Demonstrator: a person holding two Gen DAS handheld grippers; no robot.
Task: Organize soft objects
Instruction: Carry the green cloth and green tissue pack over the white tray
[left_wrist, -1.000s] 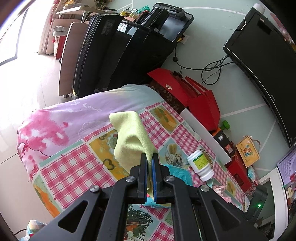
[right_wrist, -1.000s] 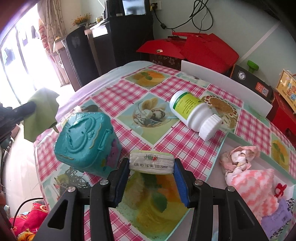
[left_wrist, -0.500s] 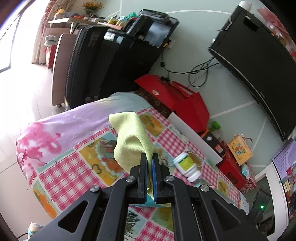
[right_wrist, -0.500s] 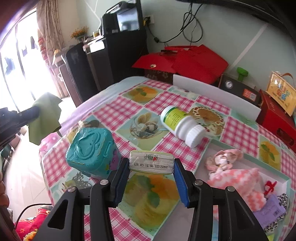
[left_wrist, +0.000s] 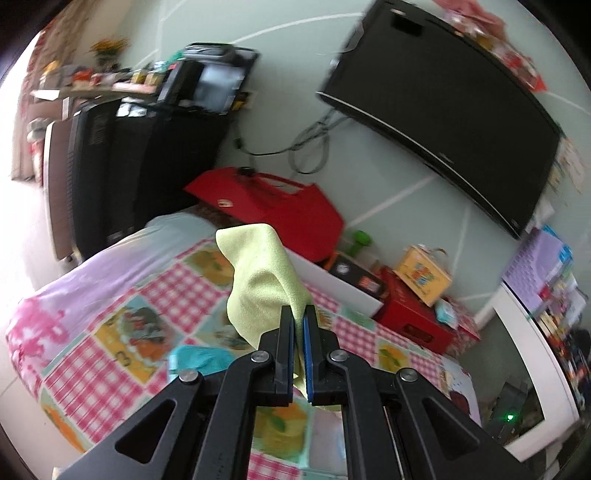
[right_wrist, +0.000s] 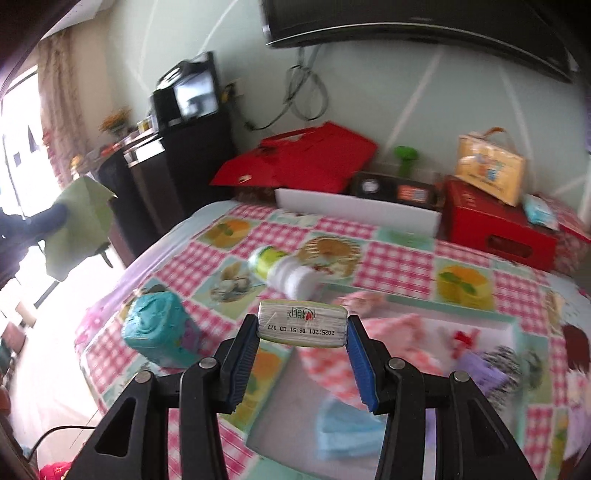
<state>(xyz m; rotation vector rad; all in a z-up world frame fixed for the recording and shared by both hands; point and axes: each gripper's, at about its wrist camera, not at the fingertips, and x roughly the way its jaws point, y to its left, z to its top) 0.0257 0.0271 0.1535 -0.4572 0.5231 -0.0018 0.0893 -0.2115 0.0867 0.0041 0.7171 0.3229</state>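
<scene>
The left gripper (left_wrist: 298, 325) was clamped on a yellow-green cloth (left_wrist: 260, 280), which draped from its tips above the checked tablecloth (left_wrist: 155, 314). The right gripper (right_wrist: 303, 328) squeezed a small tissue pack (right_wrist: 302, 324) crosswise between its blue pads (right_wrist: 359, 360). Below it lay a shallow tray (right_wrist: 424, 308) of pink knitwear (right_wrist: 399, 326), near a tipped white bottle (right_wrist: 284, 267) and a teal box (right_wrist: 159, 326).

Bright daylight from left, window side blown out, motion blur throughout, heavy fisheye warp w/ dark corners
</scene>
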